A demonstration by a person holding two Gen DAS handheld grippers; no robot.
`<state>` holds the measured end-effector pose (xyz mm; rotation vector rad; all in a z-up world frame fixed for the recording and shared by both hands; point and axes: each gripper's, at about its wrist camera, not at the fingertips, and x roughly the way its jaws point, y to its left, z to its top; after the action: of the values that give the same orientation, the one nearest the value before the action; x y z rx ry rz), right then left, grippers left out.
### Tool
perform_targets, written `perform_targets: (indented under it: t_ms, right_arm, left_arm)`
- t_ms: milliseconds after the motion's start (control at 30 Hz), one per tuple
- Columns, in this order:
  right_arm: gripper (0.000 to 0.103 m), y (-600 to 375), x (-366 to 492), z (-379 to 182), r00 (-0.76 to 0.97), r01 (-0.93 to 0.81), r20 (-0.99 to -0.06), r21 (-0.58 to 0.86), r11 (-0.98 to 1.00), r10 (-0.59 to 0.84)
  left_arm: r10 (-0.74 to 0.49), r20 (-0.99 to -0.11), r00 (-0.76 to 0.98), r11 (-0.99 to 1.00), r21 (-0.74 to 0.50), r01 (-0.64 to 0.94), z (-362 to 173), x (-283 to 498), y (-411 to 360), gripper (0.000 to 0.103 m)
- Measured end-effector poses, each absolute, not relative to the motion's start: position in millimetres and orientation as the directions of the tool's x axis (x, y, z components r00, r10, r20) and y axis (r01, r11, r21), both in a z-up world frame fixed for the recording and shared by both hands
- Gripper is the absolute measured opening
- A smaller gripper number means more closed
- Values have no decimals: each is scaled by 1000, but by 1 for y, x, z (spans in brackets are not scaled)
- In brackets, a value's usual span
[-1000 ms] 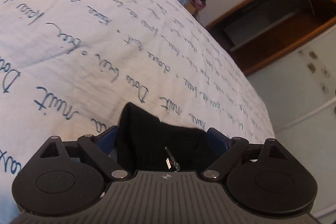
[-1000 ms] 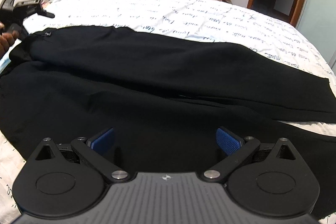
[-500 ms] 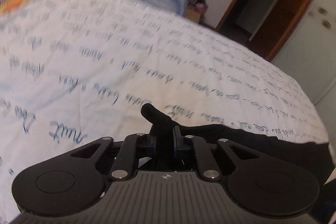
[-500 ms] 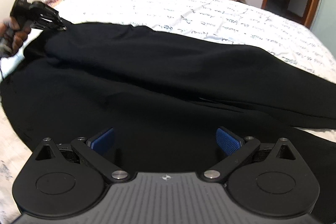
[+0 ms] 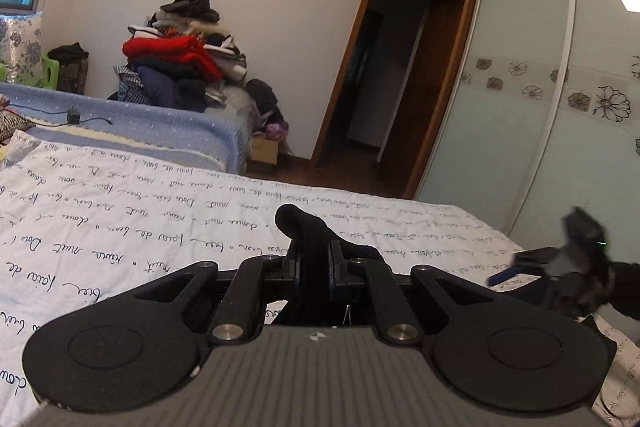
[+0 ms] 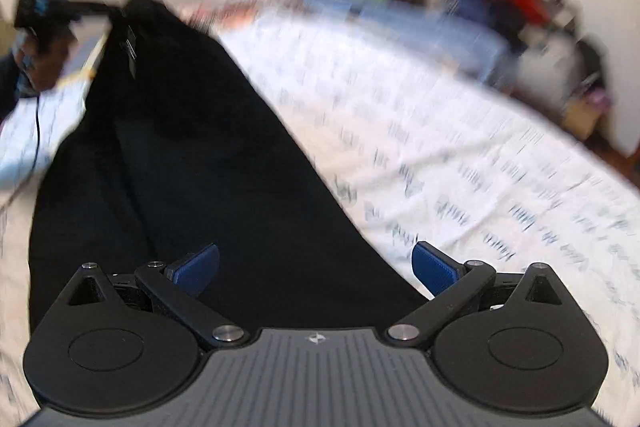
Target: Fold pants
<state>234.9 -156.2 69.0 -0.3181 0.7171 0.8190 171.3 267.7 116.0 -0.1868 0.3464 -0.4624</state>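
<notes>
the left gripper (image 5: 314,263) is clamped on a fold of the black pants (image 6: 192,167), lifting that corner off the bed (image 6: 460,163) at ten o'clock in the right wrist view. the right gripper (image 6: 316,263) hovers with jaws wide apart, gripping nothing, over pants draped toward six o'clock.

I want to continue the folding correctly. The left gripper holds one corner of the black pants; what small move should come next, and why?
Probably bring the right gripper down onto the black fabric pants and close it. Its jaws stand open and empty above the cloth, while the left gripper is shut on a pinched fold, lifting that end off the white script-printed bedsheet. A second grip would let both hands carry the fold.
</notes>
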Motion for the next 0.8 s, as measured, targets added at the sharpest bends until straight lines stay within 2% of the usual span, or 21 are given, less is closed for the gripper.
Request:
perform_targets:
  t_ms: [67,100,133,200,233,267,300,333,567,600,633,700,800]
  right_arm:
    - [103,-152,265,59,404,-763,-753,37,646,520]
    - [100,-151,276,55,375,-771,-769,51,635,517]
    - [94,-149,286,51,355,-778,-785,53,626,508]
    - [93,-154,292,45,347,-779,-799,46,625,491]
    - [88,-155,298,44,329,-782,-799,69,620,504]
    - [81,-161,299,40,299,-781,-800,108,615,520]
    - [63,-161,303,37,264,-781,-806,144,607,530]
    - [59,-160,307,33,232,-787,-814,165,595,533]
    - [60,-149,327,22,179,-796,-824,200,572,538]
    - [44,-149,328,22,167,-795,-820,217,567,548]
    - [21,-149,329,21,131,-789,-816,258,558,563]
    - [8,-144,329,21,113,-791,-817,271,549,566]
    - [5,-139,315,26,134,-800,-821,242,550,556]
  left_arm:
    - [-476,-267,838,873,-254,416,114,167,270,13]
    - [-486,-254,836,868,-251,428,115,163,270,13]
    - [-495,-238,836,863,-244,441,116,159,270,13]
    - [-508,-212,835,856,-232,462,118,150,270,13]
    - [-515,-205,832,852,-232,470,118,147,269,13]
    - [-521,-199,830,848,-234,476,118,146,270,13]
    - [-527,-192,828,844,-232,484,117,143,271,13]
    - [-534,-188,824,840,-227,493,117,142,271,13]
    - [-535,-203,820,842,-216,495,116,140,269,13]
    - [-530,-205,823,844,-217,490,115,140,268,13]
    - [-531,-206,822,844,-221,489,116,140,270,13]
    - [-524,-213,825,847,-226,480,115,141,270,13]
    - [-504,-221,835,857,-246,453,114,143,274,13]
